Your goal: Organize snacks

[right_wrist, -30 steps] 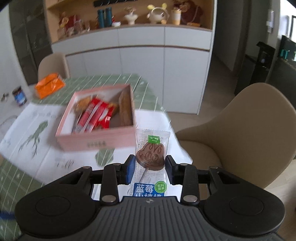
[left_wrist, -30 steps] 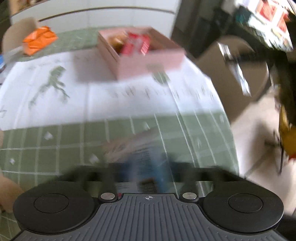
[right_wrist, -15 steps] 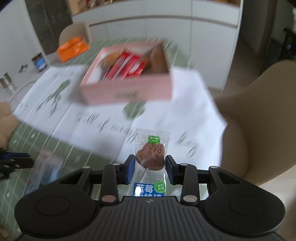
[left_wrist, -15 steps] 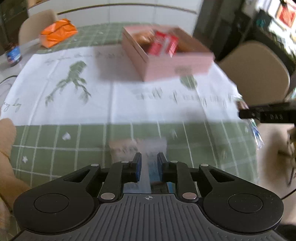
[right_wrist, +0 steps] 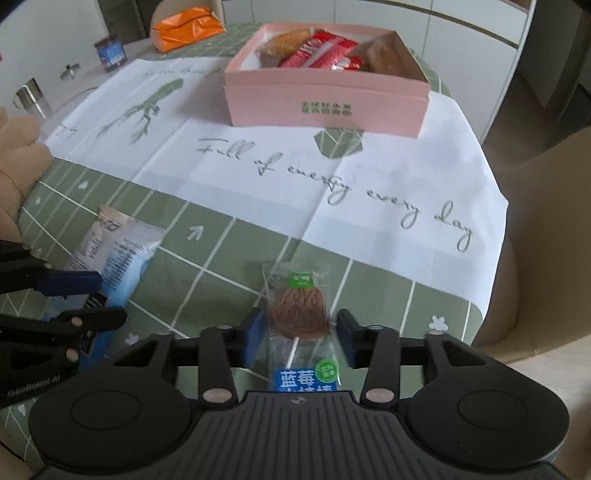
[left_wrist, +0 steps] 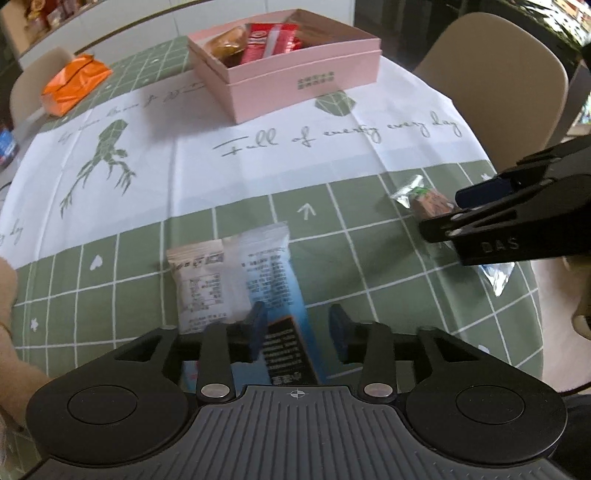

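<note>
While both grippers hovered low over the green checked tablecloth (left_wrist: 388, 280), their jaws were opening, and in neither view did the blue pads press on the snack lying between them. The left gripper (left_wrist: 298, 330) straddled the near end of a blue-and-white packet (left_wrist: 275, 273) that lay flat on the cloth, with a gap showing between each pad and the wrapper; a smaller white sachet (left_wrist: 203, 280) lay touching that packet on its left side. The right gripper (right_wrist: 298, 336) stood around a clear-wrapped chocolate lollipop (right_wrist: 301, 312), its brown bear-shaped head between the pads and its blue label toward the near edge, and here too the pads stood off the wrapper. In the left wrist view the lollipop appeared at the right, partly hidden behind the right gripper's black fingers. At the far side of the table, on the white printed panel (right_wrist: 295, 173) of the cloth, sat an open pink box (right_wrist: 325, 99) holding red wrapped bars and brown pastries, well apart from both loose snacks. Farther left lay an orange bag (right_wrist: 188, 27), with a small dark jar (right_wrist: 110, 51) near it. A beige chair (left_wrist: 491, 85) stood at the right of the table.
</note>
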The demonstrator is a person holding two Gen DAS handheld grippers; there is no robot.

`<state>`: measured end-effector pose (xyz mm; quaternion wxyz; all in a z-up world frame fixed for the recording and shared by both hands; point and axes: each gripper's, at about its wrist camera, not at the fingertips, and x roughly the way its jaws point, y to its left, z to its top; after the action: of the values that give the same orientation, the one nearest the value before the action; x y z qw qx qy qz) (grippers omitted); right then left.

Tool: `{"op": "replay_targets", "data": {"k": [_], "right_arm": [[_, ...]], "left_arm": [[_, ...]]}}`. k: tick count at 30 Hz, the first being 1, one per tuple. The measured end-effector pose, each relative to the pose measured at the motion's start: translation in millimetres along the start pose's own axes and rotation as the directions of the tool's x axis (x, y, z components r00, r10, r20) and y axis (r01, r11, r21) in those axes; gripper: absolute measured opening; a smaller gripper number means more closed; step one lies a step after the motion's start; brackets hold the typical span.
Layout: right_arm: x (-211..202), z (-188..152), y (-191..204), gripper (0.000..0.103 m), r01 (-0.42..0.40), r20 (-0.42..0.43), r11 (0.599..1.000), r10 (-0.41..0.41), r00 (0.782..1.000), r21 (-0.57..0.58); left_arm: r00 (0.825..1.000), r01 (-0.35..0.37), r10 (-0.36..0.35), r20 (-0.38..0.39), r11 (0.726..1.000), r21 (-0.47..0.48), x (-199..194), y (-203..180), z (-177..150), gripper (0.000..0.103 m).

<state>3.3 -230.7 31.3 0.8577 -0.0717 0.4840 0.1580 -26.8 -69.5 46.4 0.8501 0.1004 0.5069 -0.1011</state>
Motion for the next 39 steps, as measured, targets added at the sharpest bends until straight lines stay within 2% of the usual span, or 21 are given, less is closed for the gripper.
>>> {"op": "replay_targets", "data": {"k": [1, 2, 4, 5, 8, 9, 12, 15, 19, 23, 24, 25, 26, 27, 28, 29, 30, 31, 34, 39], "right_arm": [[2, 0, -3, 0.054, 0.002, -0.006, 1.0, -0.002, 1.0, 0.012], [2, -1, -5, 0.056, 0.001, -0.005, 1.0, -0.001, 1.0, 0.024], [2, -2, -8, 0.058, 0.004, -0.005, 0.999, -0.003, 1.0, 0.036], [2, -3, -9, 0.059, 0.006, -0.004, 0.999, -0.006, 1.0, 0.04], [1, -5, -10, 0.061, 0.011, -0.004, 0.999, -0.011, 1.0, 0.038], [0, -6, -10, 0.062, 0.017, -0.004, 0.999, -0.017, 1.0, 0.036], [0, -9, -13, 0.067, 0.022, -0.007, 0.999, -0.022, 1.0, 0.046], [-1, -13, -14, 0.07, 0.029, 0.002, 0.999, -0.029, 1.0, 0.043], [0, -17, -7, 0.075, 0.051, 0.012, 0.999, -0.051, 0.999, 0.01], [0, -19, -7, 0.077, 0.048, 0.015, 0.999, -0.049, 0.999, 0.016], [0, -18, -7, 0.077, 0.048, 0.014, 0.999, -0.048, 0.999, 0.014], [1, -18, -7, 0.077, 0.048, 0.015, 0.999, -0.048, 0.999, 0.011], [1, -17, -7, 0.077, 0.047, 0.017, 0.999, -0.047, 0.999, 0.009], [1, -17, -8, 0.076, 0.046, 0.019, 0.999, -0.046, 0.999, 0.008], [1, -17, -8, 0.068, 0.046, 0.026, 0.999, -0.047, 0.999, 0.006], [-2, -16, -8, 0.051, 0.043, 0.036, 0.999, -0.043, 0.998, -0.001], [-3, -16, -7, 0.041, 0.044, 0.038, 0.999, -0.043, 0.998, -0.012], [-4, -15, -6, 0.037, 0.051, 0.036, 0.998, -0.05, 0.998, -0.025], [-8, -11, -13, 0.037, 0.061, 0.037, 0.998, -0.06, 0.998, -0.026], [-31, 4, -38, 0.036, 0.098, 0.096, 0.995, -0.101, 0.99, 0.036]], "left_arm": [[1.0, 0.007, -0.007, 0.0, 1.0, 0.008, 1, -2, 0, 0.059], [1.0, 0.016, -0.016, 0.001, 1.0, 0.015, 2, -5, -1, 0.063], [0.999, 0.041, -0.042, 0.002, 0.999, 0.022, 4, -9, -1, 0.082], [0.998, 0.059, -0.059, 0.003, 0.998, 0.023, 5, -10, -1, 0.085], [0.998, 0.049, -0.049, 0.027, 0.999, 0.0, 0, -5, -4, 0.084], [0.999, 0.025, -0.025, 0.037, 1.0, -0.012, -2, -1, -5, 0.079], [0.997, -0.069, 0.072, 0.032, 0.995, -0.076, -2, 19, -13, 0.078], [0.999, -0.045, 0.042, -0.021, 0.986, -0.159, 10, 38, -15, 0.089], [0.999, -0.043, 0.039, -0.023, 0.986, -0.162, 20, 37, -9, 0.098], [1.0, -0.027, 0.026, -0.007, 0.983, -0.184, 21, 44, -6, 0.097], [1.0, -0.011, 0.012, 0.005, 0.982, -0.19, 20, 48, -9, 0.093], [1.0, 0.0, 0.004, 0.02, 0.98, -0.199, 16, 53, -11, 0.084], [0.999, 0.026, -0.021, 0.028, 0.976, -0.217, 13, 60, -13, 0.084], [0.998, 0.06, -0.055, 0.03, 0.969, -0.241, 11, 68, -15, 0.084], [0.997, 0.081, -0.076, 0.032, 0.961, -0.263, 8, 74, -18, 0.083], [0.996, 0.086, -0.08, 0.033, 0.957, -0.276, 6, 79, -20, 0.083], [0.997, 0.076, -0.071, 0.028, 0.957, -0.279, 4, 83, -23, 0.083], [0.998, 0.065, -0.06, 0.026, 0.958, -0.279, 1, 85, -25, 0.082], [0.998, 0.055, -0.044, 0.044, 0.955, -0.29, -12, 93, -29, 0.082], [0.992, 0.067, -0.031, 0.122, 0.952, -0.3, -47, 104, -24, 0.082]]}}
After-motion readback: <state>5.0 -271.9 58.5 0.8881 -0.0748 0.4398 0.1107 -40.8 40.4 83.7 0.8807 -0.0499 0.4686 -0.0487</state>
